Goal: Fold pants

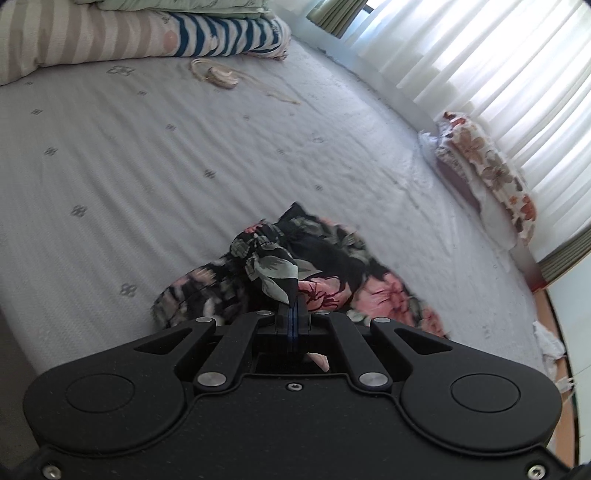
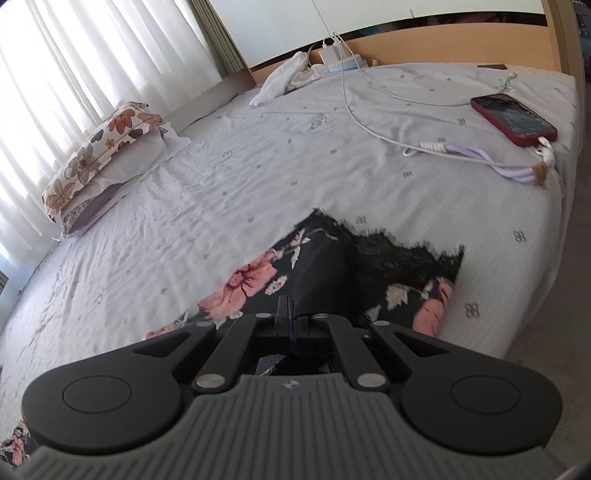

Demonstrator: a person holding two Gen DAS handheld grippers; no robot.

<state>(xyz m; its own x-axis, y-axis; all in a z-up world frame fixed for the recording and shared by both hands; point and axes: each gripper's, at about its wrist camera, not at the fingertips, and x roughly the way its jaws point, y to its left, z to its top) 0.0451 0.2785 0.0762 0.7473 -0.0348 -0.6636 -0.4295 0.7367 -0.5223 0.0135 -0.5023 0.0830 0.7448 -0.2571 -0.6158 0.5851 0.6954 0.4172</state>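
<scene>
The pants (image 1: 325, 266) are black with pink and grey flowers and lie bunched on the white bedsheet (image 1: 147, 166). My left gripper (image 1: 292, 301) is shut on a gathered fold of the pants, which rises from its tips. In the right wrist view the pants (image 2: 321, 266) spread flatter, with a black lace hem at the far end. My right gripper (image 2: 288, 306) is shut on the pants fabric, which drapes over its tips.
Striped pillows and folded bedding (image 1: 147, 33) lie at the bed's far end, with a beige cord (image 1: 218, 74) near them. A flowered pillow (image 2: 99, 155) lies by the curtains. A red phone (image 2: 515, 118), charging cables (image 2: 369, 122) and a white cloth (image 2: 284, 77) lie near the headboard.
</scene>
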